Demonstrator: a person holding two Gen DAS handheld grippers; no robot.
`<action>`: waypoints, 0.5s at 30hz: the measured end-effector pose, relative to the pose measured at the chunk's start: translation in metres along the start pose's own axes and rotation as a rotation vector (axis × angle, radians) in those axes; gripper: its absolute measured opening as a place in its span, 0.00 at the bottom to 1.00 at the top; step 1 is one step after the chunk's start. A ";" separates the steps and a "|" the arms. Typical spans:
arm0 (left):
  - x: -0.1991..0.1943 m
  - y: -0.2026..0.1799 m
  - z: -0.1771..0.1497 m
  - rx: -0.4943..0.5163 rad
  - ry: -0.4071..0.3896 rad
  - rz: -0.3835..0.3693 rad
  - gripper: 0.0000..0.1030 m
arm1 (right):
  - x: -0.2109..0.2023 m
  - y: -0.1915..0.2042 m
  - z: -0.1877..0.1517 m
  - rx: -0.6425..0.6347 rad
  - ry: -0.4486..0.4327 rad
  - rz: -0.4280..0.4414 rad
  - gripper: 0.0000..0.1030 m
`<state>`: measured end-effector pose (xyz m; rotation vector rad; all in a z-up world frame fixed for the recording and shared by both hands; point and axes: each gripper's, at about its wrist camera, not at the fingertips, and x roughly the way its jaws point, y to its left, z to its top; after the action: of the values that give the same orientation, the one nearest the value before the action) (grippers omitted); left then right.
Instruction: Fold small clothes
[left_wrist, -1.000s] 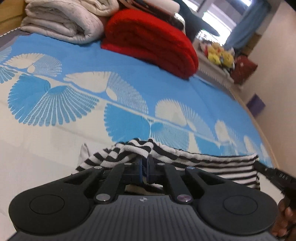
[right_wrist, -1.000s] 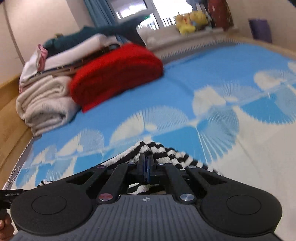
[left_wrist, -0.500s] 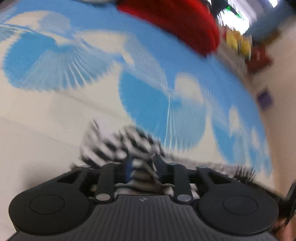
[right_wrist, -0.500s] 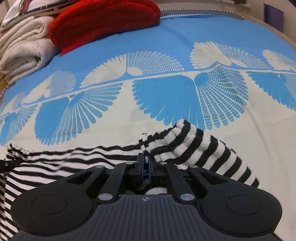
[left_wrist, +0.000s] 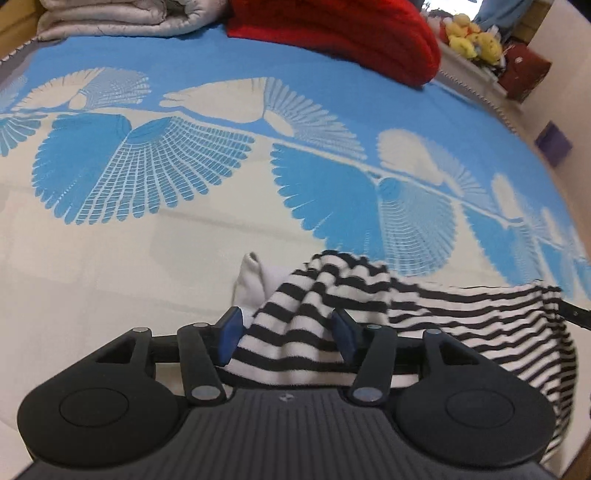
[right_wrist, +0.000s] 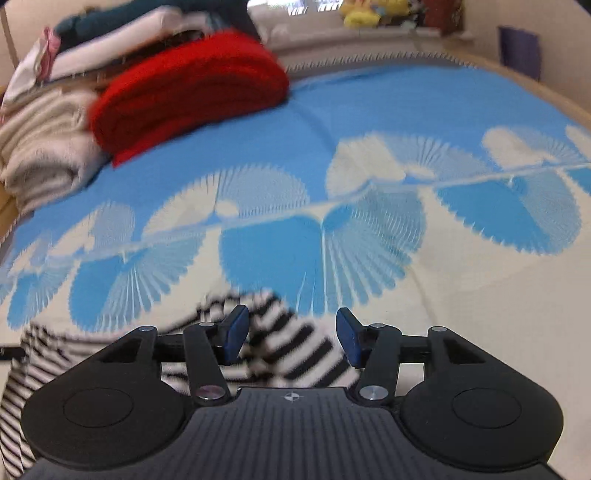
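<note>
Having both just let go, our left gripper (left_wrist: 286, 332) and right gripper (right_wrist: 291, 338) stand open over the black-and-white striped knit garment (left_wrist: 369, 314), now dropped on the blue fan-patterned bedspread (left_wrist: 184, 166), one fold apparently finished.

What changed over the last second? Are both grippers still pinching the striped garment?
No. Both have let go. The left gripper and right gripper, each shut on the striped garment a second ago, now stand open, with the cloth lying loose between their fingers on the bedspread. The left opened first; the right followed. The red blanket and the folded pile stayed put.
</note>
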<state>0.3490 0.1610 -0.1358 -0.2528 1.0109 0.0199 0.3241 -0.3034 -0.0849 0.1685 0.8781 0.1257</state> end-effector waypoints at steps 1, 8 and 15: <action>0.003 0.000 -0.001 -0.001 -0.003 0.011 0.50 | 0.004 0.002 -0.003 -0.018 0.018 -0.001 0.53; -0.021 -0.003 0.011 -0.022 -0.161 0.000 0.06 | 0.009 0.027 -0.005 -0.128 -0.044 -0.067 0.04; 0.009 -0.013 0.003 0.041 -0.013 0.096 0.24 | 0.020 0.032 0.000 -0.063 -0.096 -0.143 0.05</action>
<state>0.3576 0.1483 -0.1390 -0.1666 1.0088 0.0880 0.3351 -0.2690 -0.0935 0.0520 0.7869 0.0114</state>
